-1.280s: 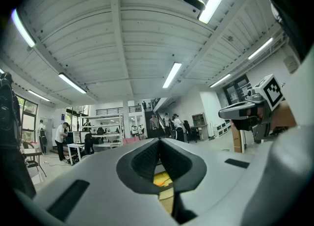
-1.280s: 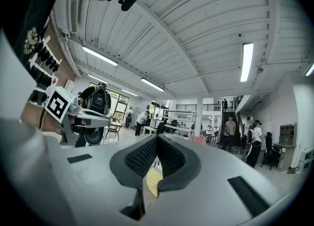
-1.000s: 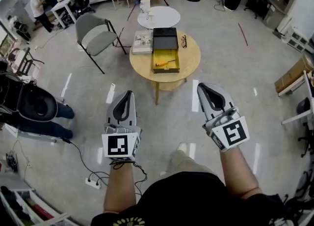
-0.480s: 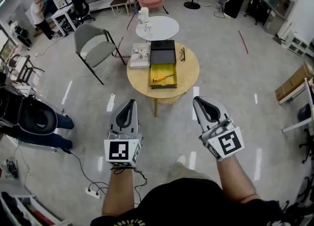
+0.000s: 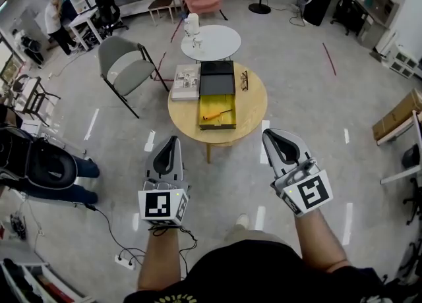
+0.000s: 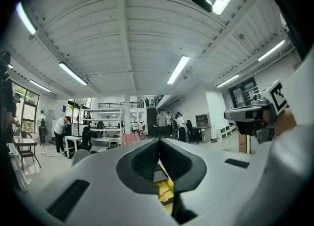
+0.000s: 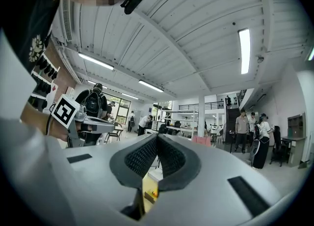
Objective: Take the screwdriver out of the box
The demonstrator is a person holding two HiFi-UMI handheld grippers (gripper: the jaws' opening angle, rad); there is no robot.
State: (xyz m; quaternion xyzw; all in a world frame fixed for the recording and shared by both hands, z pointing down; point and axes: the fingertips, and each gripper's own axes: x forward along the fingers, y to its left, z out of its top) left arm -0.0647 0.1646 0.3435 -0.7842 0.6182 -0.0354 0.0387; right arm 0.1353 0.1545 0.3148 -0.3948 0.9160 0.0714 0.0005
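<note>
An open box [image 5: 218, 112] with a yellow inside and a black lid [image 5: 217, 78] folded back lies on a round wooden table [image 5: 250, 107] ahead of me. The screwdriver [image 5: 213, 116], with an orange handle, rests in the yellow tray. My left gripper [image 5: 173, 143] and right gripper [image 5: 271, 135] are held level over the floor, short of the table, both shut and empty. Through the left gripper's [image 6: 159, 141] closed jaws I see a strip of the yellow box [image 6: 166, 190]. Below the right gripper's [image 7: 157, 139] jaws, too, the box [image 7: 148, 190] shows.
A grey chair [image 5: 125, 64] stands left of the table, a small white round table [image 5: 211, 43] behind it. A white book [image 5: 186, 72] and glasses [image 5: 244, 81] flank the box. A seated person [image 5: 39, 163] and a power strip [image 5: 125, 242] are at left.
The table and box have come nearer in the head view. Both grippers advanced toward it together, still shut and empty.
</note>
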